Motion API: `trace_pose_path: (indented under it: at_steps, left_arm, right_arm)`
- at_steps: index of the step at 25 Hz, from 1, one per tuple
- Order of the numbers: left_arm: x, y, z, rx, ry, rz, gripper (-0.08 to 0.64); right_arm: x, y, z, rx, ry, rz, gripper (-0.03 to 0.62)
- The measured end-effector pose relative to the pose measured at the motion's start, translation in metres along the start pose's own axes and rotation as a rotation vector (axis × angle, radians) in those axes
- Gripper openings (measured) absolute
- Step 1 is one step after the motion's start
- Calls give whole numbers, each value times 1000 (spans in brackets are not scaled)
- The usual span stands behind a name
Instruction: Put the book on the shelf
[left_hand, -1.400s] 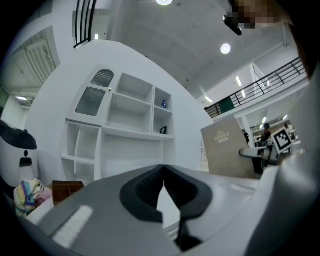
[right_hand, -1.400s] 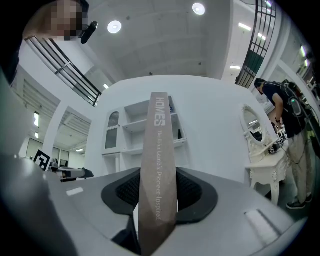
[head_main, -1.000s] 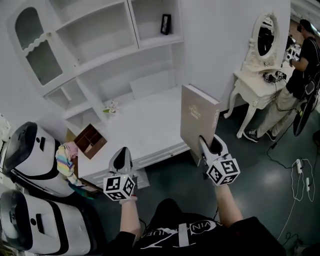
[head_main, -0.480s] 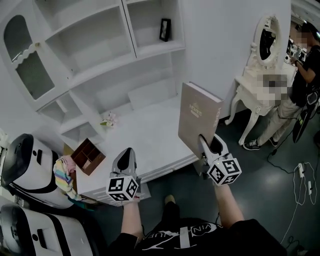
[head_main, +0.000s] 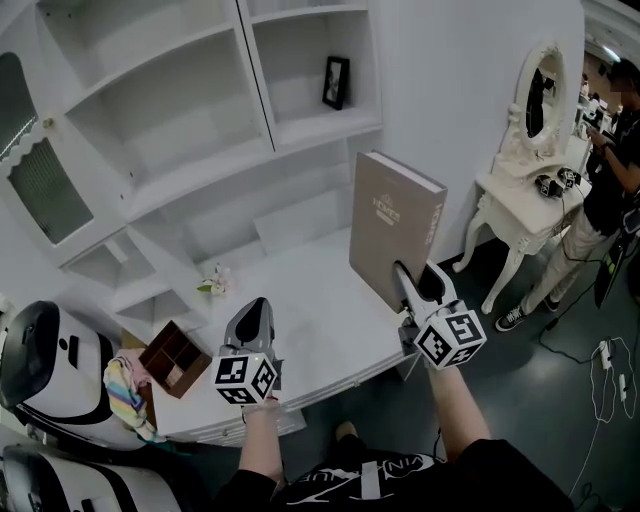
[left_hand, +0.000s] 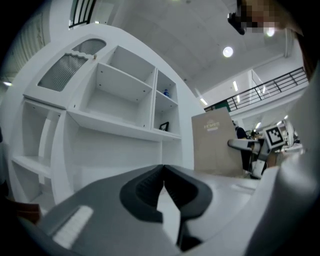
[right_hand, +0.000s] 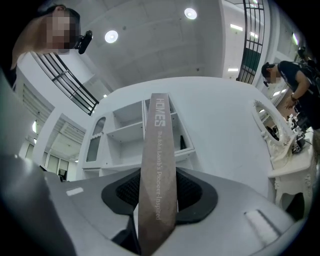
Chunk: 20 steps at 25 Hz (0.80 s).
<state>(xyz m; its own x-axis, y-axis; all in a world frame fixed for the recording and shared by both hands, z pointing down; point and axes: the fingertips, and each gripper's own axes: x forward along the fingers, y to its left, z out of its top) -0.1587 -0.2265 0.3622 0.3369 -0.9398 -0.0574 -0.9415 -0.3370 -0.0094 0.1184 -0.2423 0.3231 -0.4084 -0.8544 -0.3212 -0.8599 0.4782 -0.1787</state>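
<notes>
A large tan hardcover book (head_main: 388, 228) stands upright in the air, its lower edge clamped in my right gripper (head_main: 418, 288). In the right gripper view its spine (right_hand: 158, 165) runs up between both pads. The book hangs over the right end of the white desk top (head_main: 290, 290), below the white shelf unit (head_main: 200, 110). My left gripper (head_main: 250, 322) hovers over the desk's front edge, jaws together and empty. The left gripper view shows the book (left_hand: 216, 145) off to the right, with the shelf compartments (left_hand: 120, 100) ahead.
A small dark picture frame (head_main: 336, 82) stands in the upper right shelf compartment. A small flower (head_main: 214, 284) and a brown divided box (head_main: 172, 357) sit at the desk's left. A white dressing table with mirror (head_main: 530, 170) and a person (head_main: 612, 170) are at the right.
The view has shifted so the shelf unit sits lower and closer in frame. The book has risen a little with my right gripper. The left gripper stays near the desk's front edge.
</notes>
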Motion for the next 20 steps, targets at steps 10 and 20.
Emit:
trace_pose_path:
  at_steps: [10, 20]
  left_arm:
    - [107, 39, 38, 29, -42, -71, 0]
    - [158, 47, 38, 5, -46, -137, 0]
  right_arm:
    - [114, -3, 57, -27, -118, 39, 178]
    - [184, 12, 130, -134, -255, 86, 178]
